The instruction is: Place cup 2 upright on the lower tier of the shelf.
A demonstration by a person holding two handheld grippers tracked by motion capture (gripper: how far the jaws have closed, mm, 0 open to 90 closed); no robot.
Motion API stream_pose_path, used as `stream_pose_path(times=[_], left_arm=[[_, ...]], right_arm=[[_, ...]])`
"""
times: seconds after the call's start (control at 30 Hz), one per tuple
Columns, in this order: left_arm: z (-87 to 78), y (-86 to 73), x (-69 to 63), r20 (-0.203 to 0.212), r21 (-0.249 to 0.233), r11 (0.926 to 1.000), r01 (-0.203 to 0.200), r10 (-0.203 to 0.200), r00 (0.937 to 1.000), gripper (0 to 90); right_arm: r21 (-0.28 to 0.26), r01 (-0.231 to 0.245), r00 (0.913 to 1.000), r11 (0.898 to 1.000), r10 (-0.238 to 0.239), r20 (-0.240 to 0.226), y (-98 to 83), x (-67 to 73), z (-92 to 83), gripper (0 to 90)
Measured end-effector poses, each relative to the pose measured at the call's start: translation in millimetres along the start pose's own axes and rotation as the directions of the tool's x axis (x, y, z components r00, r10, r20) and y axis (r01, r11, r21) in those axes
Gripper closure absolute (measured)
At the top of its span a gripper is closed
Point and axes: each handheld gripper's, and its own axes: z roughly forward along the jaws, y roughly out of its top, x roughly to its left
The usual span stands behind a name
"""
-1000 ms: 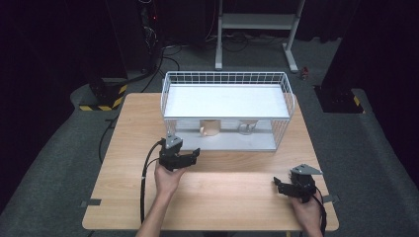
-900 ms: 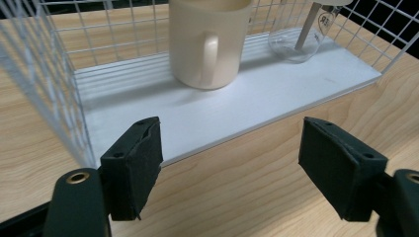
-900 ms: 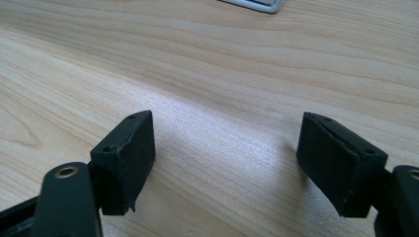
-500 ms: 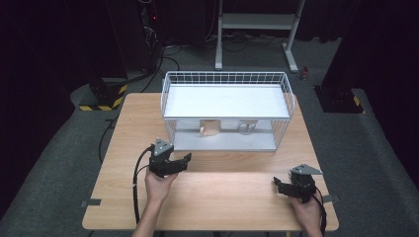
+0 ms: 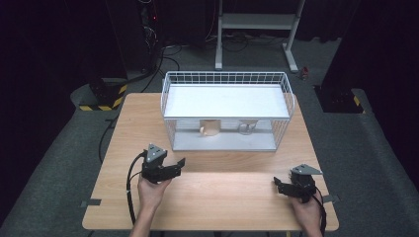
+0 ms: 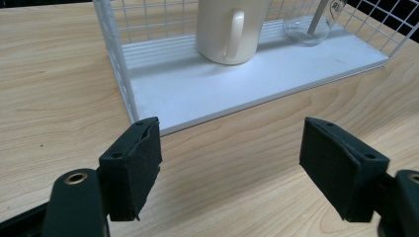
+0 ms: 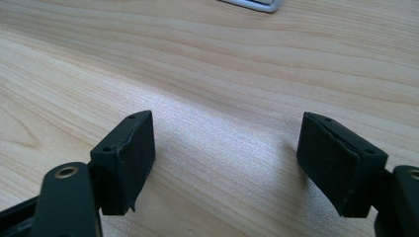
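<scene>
At the left of the desk [image 5: 123, 148], the left gripper [image 5: 179, 166] is being held with its jaws apart and nothing between them, aimed toward the white wire rack [image 5: 168, 106]. In the left gripper view the near corner post of the rack [image 6: 118, 59] is seen standing just ahead of the left-hand pad [image 6: 136, 165]. A clipped post is being risked here: if the gripper is being pushed straight ahead, that pad is likely to be caught on the wire, and the whole rack could be shoved across the desk.

Further right, the cream mug [image 6: 228, 29] is standing upright on the rack's white lower shelf [image 6: 207, 94], under the upper shelf, with its handle [image 6: 236, 34] turned toward the gripper. Overhead room is judged to be scarce, so a lift could be ending against the upper shelf. A grasp across the smooth body could be slipping, and a grasp on the handle alone could be letting the mug swing.

Just to the right of the mug, a clear glass [image 6: 307, 24] is standing close by. It could be knocked over if the mug is being drawn out sideways.

At the far right, the right gripper [image 5: 277, 184] is being held low over bare desk, jaws spread and empty, well apart from the rack. Little trouble is being expected there, though no steadying of the rack is being offered by it.
</scene>
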Motion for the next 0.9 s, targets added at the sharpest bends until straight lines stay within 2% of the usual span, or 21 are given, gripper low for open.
stream_pose_path(times=[0.57, 0.77, 0.9], left_arm=[[-10.5, -14.6, 3.5, -0.033, 0.003, 1.0, 0.005, -0.005, 0.9995, 23.5], [-16.3, -18.9, 4.4, -0.045, 0.006, 0.9999, -0.009, 0.01, 0.9989, 22.9], [-18.3, -22.0, 6.7, -0.051, 0.001, 1.0, 0.001, -0.001, 0.9987, 22.9]], right_arm=[[0.0, 0.0, 1.0, 1.0, 0.0, 0.0, 0.0, 0.0, -0.1, 22.5], [0.0, 0.0, 1.0, 1.0, 0.0, 0.0, 0.0, -0.1, 0.0, 22.5], [0.0, 0.0, 1.0, 1.0, 0.0, 0.0, 0.0, -0.1, 0.0, 22.5]])
